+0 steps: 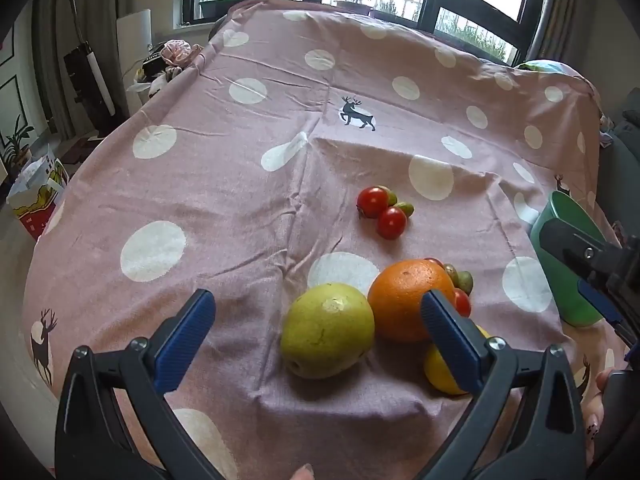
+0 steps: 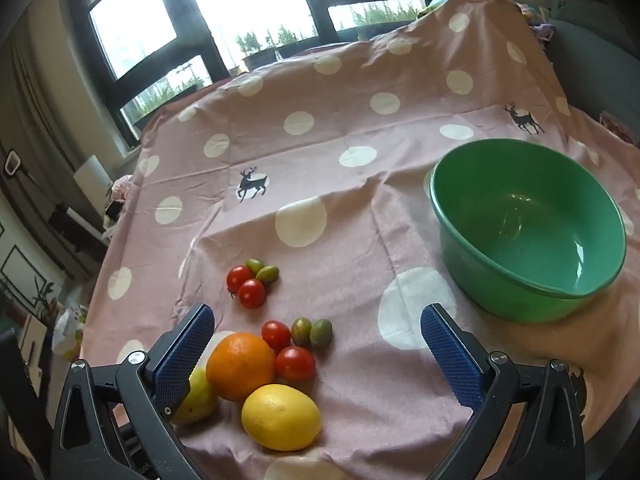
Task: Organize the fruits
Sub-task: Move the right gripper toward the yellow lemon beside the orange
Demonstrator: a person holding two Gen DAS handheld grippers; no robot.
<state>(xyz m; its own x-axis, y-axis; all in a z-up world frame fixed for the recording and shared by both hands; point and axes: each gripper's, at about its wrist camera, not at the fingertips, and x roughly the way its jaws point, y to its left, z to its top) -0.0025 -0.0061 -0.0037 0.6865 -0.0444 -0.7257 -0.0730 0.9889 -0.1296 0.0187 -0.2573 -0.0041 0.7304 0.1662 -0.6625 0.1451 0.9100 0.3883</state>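
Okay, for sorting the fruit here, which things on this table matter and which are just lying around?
For the job:
- green bowl, nothing in it
- orange
- lemon
- pear
- cherry tomatoes in two clusters
- small green fruits

Lying about:
- spotted pink cloth under everything
- potted plants on the windowsill

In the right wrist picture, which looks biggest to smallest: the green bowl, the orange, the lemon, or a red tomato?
1. green bowl
2. orange and lemon: look alike, and the lemon is nearer the camera
3. red tomato

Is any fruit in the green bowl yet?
No. In the right wrist view the green bowl is bare inside, while the orange, lemon and cherry tomatoes lie on the tablecloth.
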